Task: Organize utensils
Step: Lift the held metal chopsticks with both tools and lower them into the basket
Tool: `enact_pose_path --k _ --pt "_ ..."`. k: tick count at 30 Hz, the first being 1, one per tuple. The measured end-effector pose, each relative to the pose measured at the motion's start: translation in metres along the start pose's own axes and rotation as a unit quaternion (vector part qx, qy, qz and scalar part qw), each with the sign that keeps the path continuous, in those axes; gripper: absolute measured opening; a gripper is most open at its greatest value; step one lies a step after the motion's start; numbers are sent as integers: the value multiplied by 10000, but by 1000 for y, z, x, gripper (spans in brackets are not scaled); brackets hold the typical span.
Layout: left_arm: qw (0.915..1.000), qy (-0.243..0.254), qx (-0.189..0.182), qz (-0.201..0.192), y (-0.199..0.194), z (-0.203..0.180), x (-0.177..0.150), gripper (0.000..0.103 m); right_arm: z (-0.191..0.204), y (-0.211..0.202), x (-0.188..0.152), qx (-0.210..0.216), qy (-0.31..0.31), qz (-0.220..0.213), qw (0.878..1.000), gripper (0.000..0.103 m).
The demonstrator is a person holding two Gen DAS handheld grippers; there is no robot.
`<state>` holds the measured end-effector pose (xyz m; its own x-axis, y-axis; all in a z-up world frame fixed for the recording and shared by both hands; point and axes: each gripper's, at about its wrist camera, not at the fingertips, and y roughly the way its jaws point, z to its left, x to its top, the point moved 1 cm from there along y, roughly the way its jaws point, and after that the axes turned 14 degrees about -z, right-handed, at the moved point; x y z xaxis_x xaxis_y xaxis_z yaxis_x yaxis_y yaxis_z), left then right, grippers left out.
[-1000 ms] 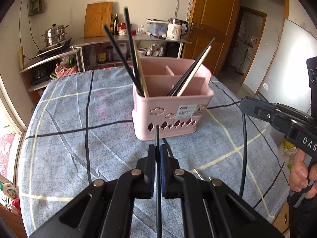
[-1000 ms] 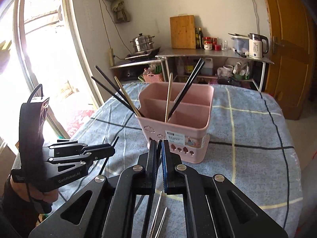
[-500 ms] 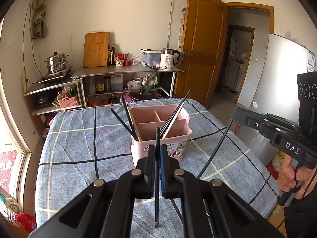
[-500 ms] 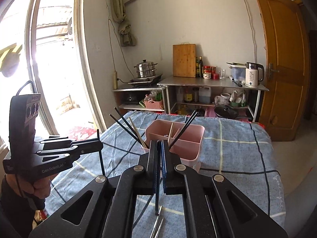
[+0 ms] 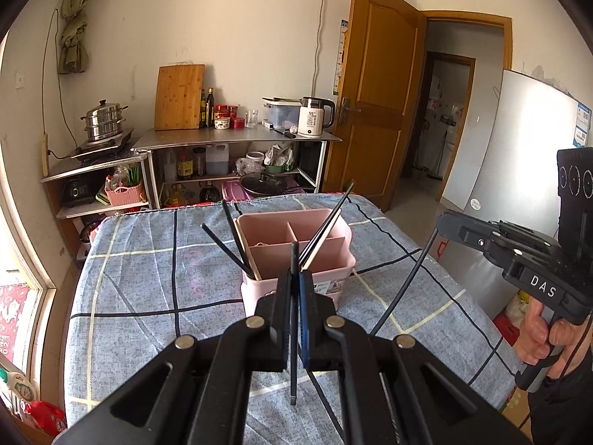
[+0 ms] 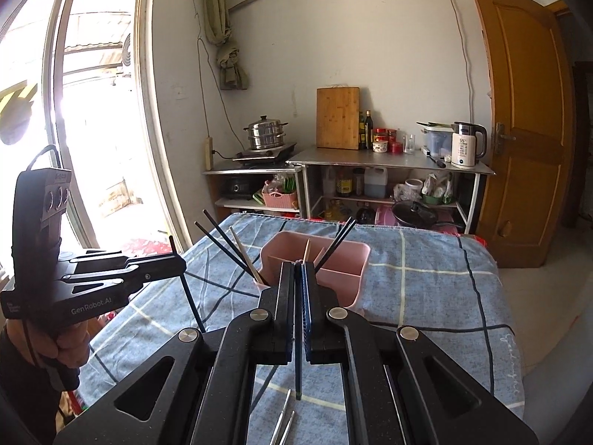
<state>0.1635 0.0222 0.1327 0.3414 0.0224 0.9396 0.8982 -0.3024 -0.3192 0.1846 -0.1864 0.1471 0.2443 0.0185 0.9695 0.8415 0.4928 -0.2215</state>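
After both claws rose from the table, each claw (image 5: 294,289) (image 6: 298,282) gripped a black chopstick (image 5: 294,333) (image 6: 297,352), ready for the pink basket (image 5: 333,259).

- From the left wrist we look along the tongs (image 5: 294,289) toward the pink caddy (image 5: 296,256), fairly near.
- From the right wrist we face the same caddy (image 6: 326,259); both views share it and the table (image 6: 426,270).

The left gripper (image 5: 295,289) is raised above the table, its jaws pinched on a dark chopstick (image 5: 294,333) that stands near upright. The right gripper (image 6: 298,278), level beside it, clamps another chopstick (image 6: 297,352) the same way.
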Motion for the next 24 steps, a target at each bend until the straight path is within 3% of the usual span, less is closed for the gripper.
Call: enact_pose_path --k 8,24 --pt "9999 -63 -85 -92 2 0 23 5 0 7 14 23 -45 -66 10000 3" --pt "9983 68 12 -585 14 3 107 5 8 21 84 309 -16 -734 9968 3"
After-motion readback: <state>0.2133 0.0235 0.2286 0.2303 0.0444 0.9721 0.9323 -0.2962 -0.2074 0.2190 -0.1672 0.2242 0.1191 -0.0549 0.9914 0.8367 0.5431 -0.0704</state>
